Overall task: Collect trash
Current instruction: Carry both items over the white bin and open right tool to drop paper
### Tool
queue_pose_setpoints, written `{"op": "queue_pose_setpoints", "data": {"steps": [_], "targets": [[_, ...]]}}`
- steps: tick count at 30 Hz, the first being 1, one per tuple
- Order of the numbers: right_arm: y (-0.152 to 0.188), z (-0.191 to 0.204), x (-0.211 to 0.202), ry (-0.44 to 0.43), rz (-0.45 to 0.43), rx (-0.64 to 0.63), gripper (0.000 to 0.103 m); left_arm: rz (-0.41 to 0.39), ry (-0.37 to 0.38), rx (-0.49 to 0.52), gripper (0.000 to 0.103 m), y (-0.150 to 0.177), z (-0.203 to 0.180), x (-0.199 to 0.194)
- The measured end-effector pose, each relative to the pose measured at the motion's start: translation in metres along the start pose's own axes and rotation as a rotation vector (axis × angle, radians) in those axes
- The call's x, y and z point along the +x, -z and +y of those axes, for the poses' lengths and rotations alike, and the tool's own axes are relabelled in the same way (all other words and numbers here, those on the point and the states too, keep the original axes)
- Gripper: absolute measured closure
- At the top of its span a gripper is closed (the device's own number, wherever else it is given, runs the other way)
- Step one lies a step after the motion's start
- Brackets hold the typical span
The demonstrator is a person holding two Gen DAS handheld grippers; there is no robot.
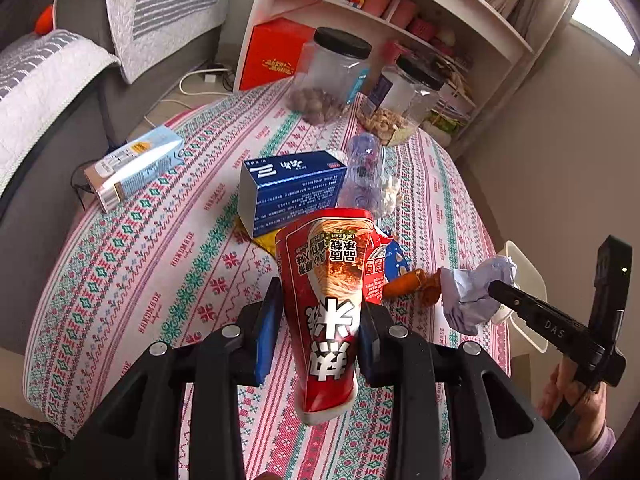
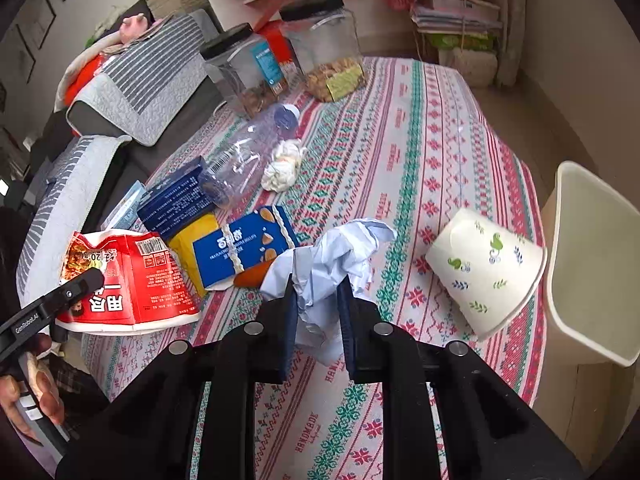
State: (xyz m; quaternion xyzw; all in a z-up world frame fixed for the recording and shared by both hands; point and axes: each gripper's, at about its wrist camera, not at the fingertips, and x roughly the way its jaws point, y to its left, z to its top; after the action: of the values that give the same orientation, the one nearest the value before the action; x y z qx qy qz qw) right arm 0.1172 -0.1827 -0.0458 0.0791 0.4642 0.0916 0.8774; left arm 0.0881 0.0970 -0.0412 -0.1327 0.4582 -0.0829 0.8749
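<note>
My left gripper is shut on a red noodle packet, which hangs clear above the patterned tablecloth. The same packet shows at the left of the right wrist view. My right gripper is shut on a crumpled pale blue paper, held just over the cloth; this paper also appears in the left wrist view, pinched at the fingertip. A cream bin stands off the table's right edge.
On the table lie a printed paper cup on its side, a blue snack wrapper, a yellow packet, a blue box, a clear plastic bottle, a white tissue ball and a milk carton. Two jars stand at the back.
</note>
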Motion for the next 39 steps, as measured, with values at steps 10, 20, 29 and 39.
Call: {"op": "queue_pose_setpoints", "data": {"steps": [10,20,29,39], "targets": [[-0.04,0.033,-0.035,-0.016,-0.148,-0.104,0.089,-0.144,-0.068,0.02,0.07,-0.032,-0.02,-0.032],[-0.063,0.016,-0.054,-0.001,-0.26,-0.117,0.089,-0.187,-0.067,-0.044,0.07,-0.049,-0.039,-0.027],[-0.063,-0.027,-0.073,0.051,-0.321,-0.061,0.089,-0.165,-0.04,0.0,0.07,-0.055,-0.083,-0.004],[-0.06,-0.093,-0.096,0.152,-0.358,0.044,0.089,-0.154,0.02,0.076,0.07,-0.062,-0.142,0.015]]}}
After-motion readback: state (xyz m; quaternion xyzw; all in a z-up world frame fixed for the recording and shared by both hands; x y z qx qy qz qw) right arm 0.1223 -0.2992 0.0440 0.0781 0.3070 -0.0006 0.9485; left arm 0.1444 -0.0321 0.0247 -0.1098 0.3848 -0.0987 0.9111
